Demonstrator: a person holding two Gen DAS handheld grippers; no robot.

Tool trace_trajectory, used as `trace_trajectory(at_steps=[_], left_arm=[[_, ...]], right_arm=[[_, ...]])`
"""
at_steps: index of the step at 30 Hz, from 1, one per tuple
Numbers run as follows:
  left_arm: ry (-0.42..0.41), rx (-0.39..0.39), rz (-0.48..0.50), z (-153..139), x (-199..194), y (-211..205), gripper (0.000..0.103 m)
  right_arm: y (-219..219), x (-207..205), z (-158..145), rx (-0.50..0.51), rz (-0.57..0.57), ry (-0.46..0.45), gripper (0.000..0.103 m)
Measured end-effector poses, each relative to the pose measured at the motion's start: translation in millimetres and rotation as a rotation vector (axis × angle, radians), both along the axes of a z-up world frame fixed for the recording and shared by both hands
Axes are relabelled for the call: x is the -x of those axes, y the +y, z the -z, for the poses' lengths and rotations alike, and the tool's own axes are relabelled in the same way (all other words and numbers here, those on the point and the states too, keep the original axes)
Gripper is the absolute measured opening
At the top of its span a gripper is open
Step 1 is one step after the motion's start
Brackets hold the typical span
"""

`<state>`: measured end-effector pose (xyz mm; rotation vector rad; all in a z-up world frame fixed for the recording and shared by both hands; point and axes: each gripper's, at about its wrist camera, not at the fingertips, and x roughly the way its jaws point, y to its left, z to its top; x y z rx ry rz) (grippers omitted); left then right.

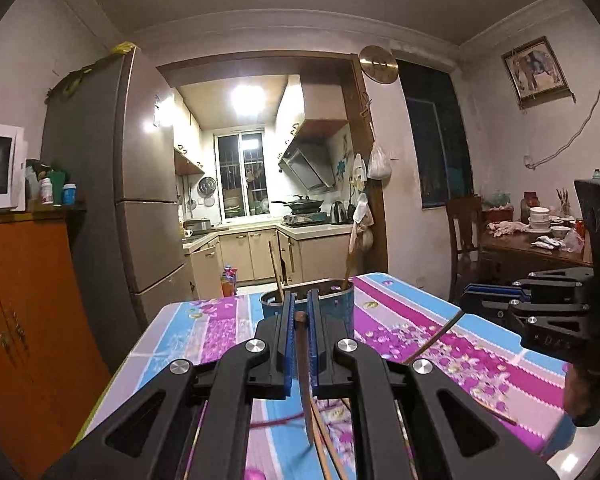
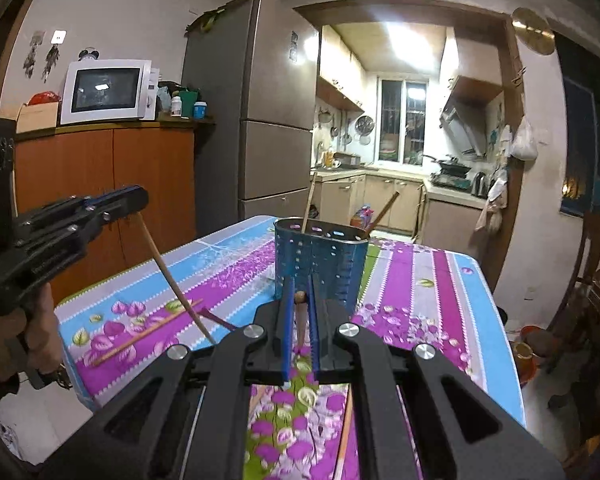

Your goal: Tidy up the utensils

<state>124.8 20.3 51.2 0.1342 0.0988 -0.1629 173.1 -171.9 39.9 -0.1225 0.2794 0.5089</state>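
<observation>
Both tongs (image 1: 299,320) (image 2: 300,300) clenching a chopstick (image 1: 303,364) (image 2: 301,320) each, risking slippage or missing the blue holder (image 2: 320,264) through tilted approach.

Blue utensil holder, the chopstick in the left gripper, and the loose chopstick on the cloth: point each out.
blue utensil holder (image 2: 320,264), right wrist view, perforated front wall.
left gripper's chopstick (image 2: 172,276), right wrist view, mid-shaft.
loose chopstick (image 2: 140,336), right wrist view, mid-length.
</observation>
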Motion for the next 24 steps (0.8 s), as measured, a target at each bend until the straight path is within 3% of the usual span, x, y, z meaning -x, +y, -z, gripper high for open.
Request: trace_trajectory(at_steps=[7, 24], left_arm=[[0.027, 0.018, 0.012, -23, -30, 3, 0.008], [0.031, 0.057, 0.046, -39, -43, 11, 0.007]], right_arm=[[10, -19, -34, 0.034, -0.019, -0.004, 0.005], [21, -36, -73, 0.043, -0.047, 0.094, 0.005]])
